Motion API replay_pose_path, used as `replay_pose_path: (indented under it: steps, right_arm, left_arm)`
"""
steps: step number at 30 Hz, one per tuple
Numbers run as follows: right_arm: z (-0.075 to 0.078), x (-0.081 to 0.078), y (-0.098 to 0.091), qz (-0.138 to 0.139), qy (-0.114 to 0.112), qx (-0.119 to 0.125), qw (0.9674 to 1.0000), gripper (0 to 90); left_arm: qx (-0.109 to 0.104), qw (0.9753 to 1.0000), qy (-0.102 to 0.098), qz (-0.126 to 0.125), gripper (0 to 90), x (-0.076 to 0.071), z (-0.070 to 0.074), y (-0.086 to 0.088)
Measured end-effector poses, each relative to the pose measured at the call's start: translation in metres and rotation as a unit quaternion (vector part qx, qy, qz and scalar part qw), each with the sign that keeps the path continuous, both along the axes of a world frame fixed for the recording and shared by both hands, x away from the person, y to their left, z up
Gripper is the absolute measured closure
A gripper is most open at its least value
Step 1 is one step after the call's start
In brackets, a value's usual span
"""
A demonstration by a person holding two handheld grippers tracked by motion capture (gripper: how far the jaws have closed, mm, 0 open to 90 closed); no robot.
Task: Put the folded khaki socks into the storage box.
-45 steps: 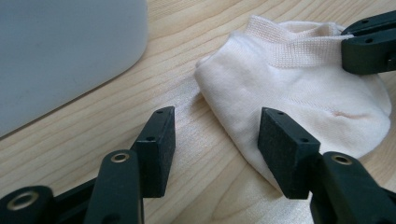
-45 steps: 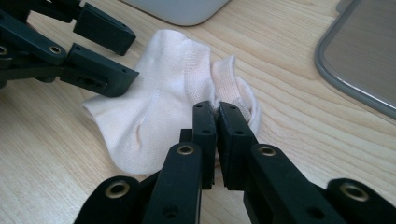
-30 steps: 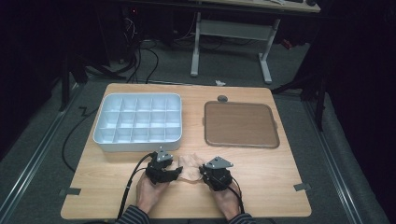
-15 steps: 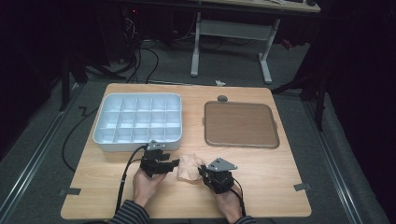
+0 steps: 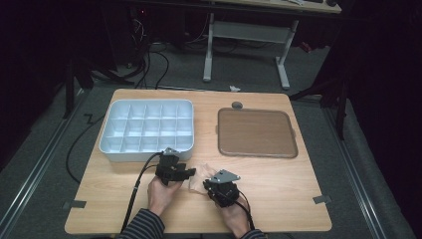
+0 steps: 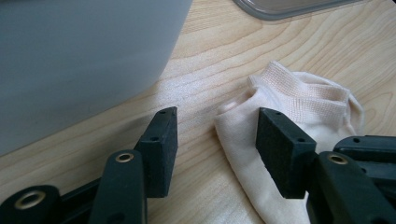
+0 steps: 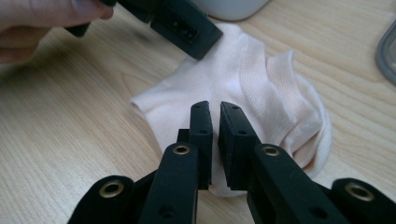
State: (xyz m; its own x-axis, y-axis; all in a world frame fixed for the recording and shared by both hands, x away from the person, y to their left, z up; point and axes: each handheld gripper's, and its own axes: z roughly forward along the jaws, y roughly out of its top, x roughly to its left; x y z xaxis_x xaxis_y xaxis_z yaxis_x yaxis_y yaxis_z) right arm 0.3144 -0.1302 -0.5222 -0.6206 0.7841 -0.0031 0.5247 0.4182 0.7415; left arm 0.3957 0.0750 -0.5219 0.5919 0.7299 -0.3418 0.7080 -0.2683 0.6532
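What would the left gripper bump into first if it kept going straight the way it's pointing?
Probably the pale sock: the left gripper has its jaws open with the sock's edge just ahead, by one jaw. Beyond lies bare table, then the brown tray.

Pale peach ankle sock (image 7: pixel 261 88), crumpled flat on the wooden tabletop, ribbed cuff folded.

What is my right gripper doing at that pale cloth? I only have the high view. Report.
Observer: In the right gripper view, the right gripper stands over the near edge of a pale pink sock. Its jaws have just been closing to a slim gap. I cannot tell whether fabric is pinched.
Operator: Now the left one.
Observer: The left gripper is open, one jaw over the bare table, the other over the sock.
Operator: Give me the sock's shape.
Observer: Crumpled, its ribbed cuff showing.
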Motion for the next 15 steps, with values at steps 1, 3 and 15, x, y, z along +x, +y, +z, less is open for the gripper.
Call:
replay_pose_path:
  steps: [1,3,15]
  right_arm:
    - [0.0000,0.0000,0.0000,0.000,0.000,0.000,1.0000,83.8]
    - [-0.0001,0.0000,-0.0002,0.000,0.001,0.001,1.0000,83.9]
    - [-0.0025,0.0011,0.0015,0.011,0.004,-0.010,0.9999,86.5]
  left_arm:
    - [0.000,1.0000,0.000,0.000,49.3,0.0003,-0.0003,0.0000]
    - [-0.001,1.0000,0.004,-0.002,50.5,0.0013,-0.0017,0.0000]
    - [-0.014,0.9998,0.009,-0.013,60.6,0.0023,-0.0045,-0.0035]
